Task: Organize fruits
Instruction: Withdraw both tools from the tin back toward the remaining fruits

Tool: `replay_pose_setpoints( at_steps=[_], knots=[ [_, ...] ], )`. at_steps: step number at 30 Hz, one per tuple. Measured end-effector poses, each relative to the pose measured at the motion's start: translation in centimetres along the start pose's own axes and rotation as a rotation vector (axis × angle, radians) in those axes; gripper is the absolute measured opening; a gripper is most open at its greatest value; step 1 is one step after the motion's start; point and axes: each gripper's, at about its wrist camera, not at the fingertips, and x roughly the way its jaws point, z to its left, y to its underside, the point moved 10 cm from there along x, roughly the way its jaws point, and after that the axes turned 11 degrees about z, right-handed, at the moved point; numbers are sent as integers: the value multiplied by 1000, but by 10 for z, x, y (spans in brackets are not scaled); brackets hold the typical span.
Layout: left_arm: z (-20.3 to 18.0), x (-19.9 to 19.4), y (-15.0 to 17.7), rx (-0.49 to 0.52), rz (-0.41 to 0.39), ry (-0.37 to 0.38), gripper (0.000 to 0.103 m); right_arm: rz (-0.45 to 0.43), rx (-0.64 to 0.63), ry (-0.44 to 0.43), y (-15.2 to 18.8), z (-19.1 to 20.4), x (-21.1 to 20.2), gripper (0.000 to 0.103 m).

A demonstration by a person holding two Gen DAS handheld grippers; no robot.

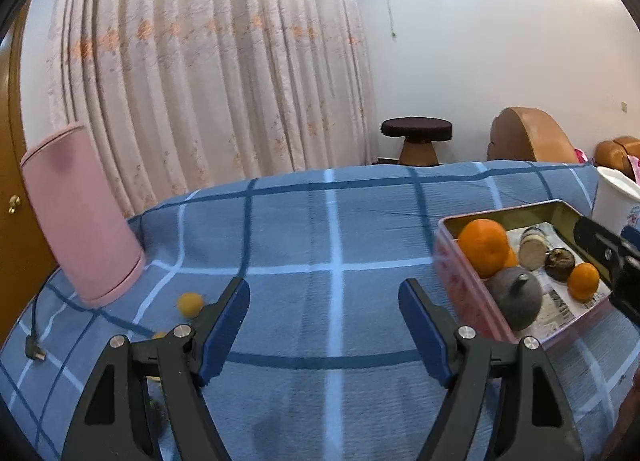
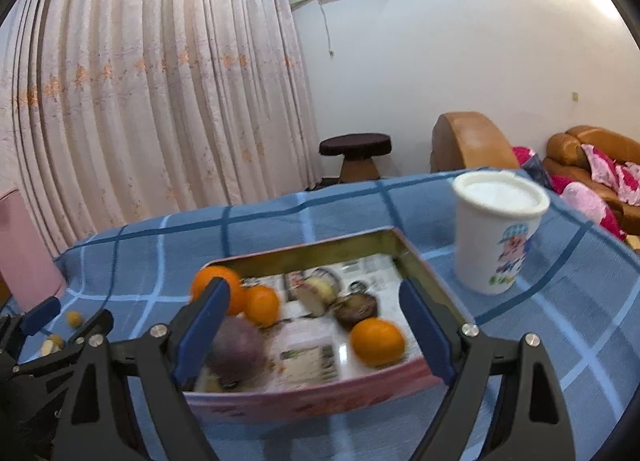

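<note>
A pink tin tray (image 2: 304, 401) lined with newspaper sits on the blue checked cloth; it also shows at the right of the left wrist view (image 1: 460, 281). It holds oranges (image 2: 378, 341) (image 1: 484, 247), a dark purple fruit (image 2: 236, 349) (image 1: 516, 301) and brown fruits (image 2: 356, 311). My right gripper (image 2: 316, 325) is open and empty above the tray's near side. My left gripper (image 1: 324, 325) is open and empty over bare cloth left of the tray. A small yellow fruit (image 1: 190, 304) (image 2: 74, 319) lies loose on the cloth near the left gripper's left finger.
A pink cylinder (image 1: 80, 217) stands at the left with a power cord and plug (image 1: 34, 351) beside it. A white lidded cup (image 2: 496, 233) stands behind the tray to the right. More small yellow pieces (image 2: 52, 343) lie at the left. Beyond the table are a stool and sofa.
</note>
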Motion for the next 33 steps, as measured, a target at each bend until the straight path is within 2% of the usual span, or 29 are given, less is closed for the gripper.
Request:
replay_pose_setpoints(
  at_steps=[14, 22, 28, 33],
  knots=[
    [63, 9, 18, -51, 61, -30, 78, 70, -72, -92, 25, 81, 5, 80],
    [100, 12, 24, -74, 81, -59, 78, 101, -134, -148, 38, 130, 8, 79],
    [152, 20, 24, -86, 125, -77, 78, 165, -199, -228, 54, 175, 14, 77],
    [217, 30, 36, -171, 195, -155, 78, 268, -299, -324, 82, 226, 19, 70]
  ],
)
